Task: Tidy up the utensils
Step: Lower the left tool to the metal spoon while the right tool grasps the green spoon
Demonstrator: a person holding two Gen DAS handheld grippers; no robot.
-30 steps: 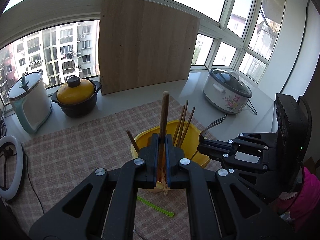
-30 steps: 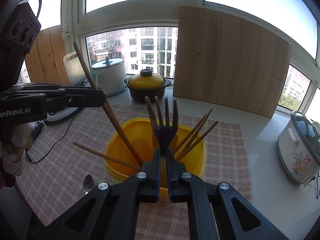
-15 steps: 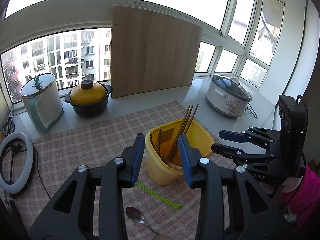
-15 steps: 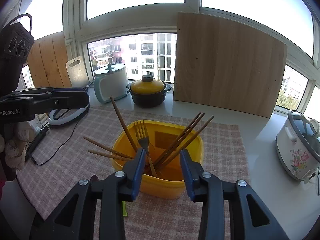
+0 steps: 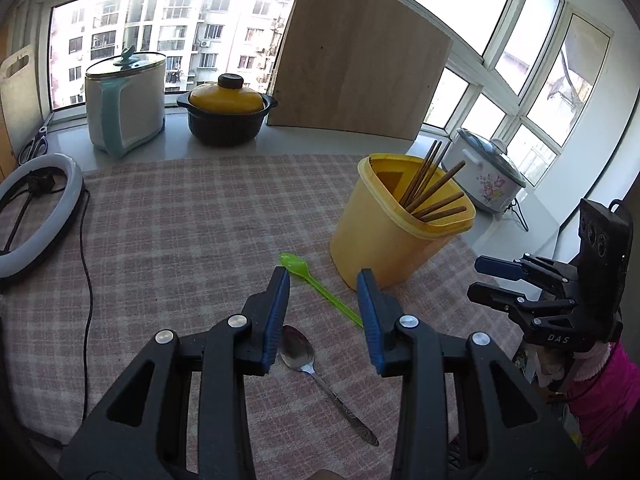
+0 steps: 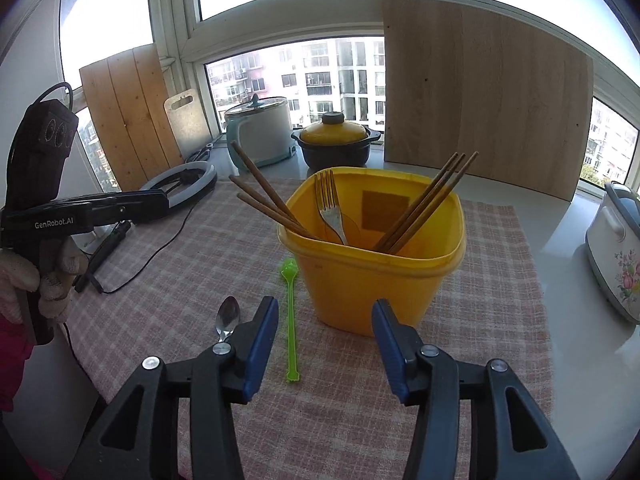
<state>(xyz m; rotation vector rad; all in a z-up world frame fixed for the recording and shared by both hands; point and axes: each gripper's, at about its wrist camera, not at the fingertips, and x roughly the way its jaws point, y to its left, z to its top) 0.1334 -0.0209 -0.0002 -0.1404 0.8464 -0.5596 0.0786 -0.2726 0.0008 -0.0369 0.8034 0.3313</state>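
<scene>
A yellow tub (image 5: 384,236) (image 6: 372,280) stands on the checked cloth and holds several wooden chopsticks (image 5: 430,186) (image 6: 424,204) and a metal fork (image 6: 330,210). A green plastic spoon (image 5: 320,286) (image 6: 290,320) and a metal spoon (image 5: 316,372) (image 6: 228,320) lie on the cloth beside it. My left gripper (image 5: 324,300) is open and empty above the two spoons. My right gripper (image 6: 325,328) is open and empty in front of the tub; it also shows in the left wrist view (image 5: 490,280).
A yellow-lidded black pot (image 5: 226,114), a white and teal cooker (image 5: 126,100), a wooden board (image 5: 360,60) and a floral rice cooker (image 5: 486,172) stand along the window sill. A ring light (image 5: 34,208) with its cable lies at the cloth's left.
Both grippers have opened, letting the chopstick and the fork drop into the tub, and have pulled back and down. The left now looks at the spoons on the cloth.
</scene>
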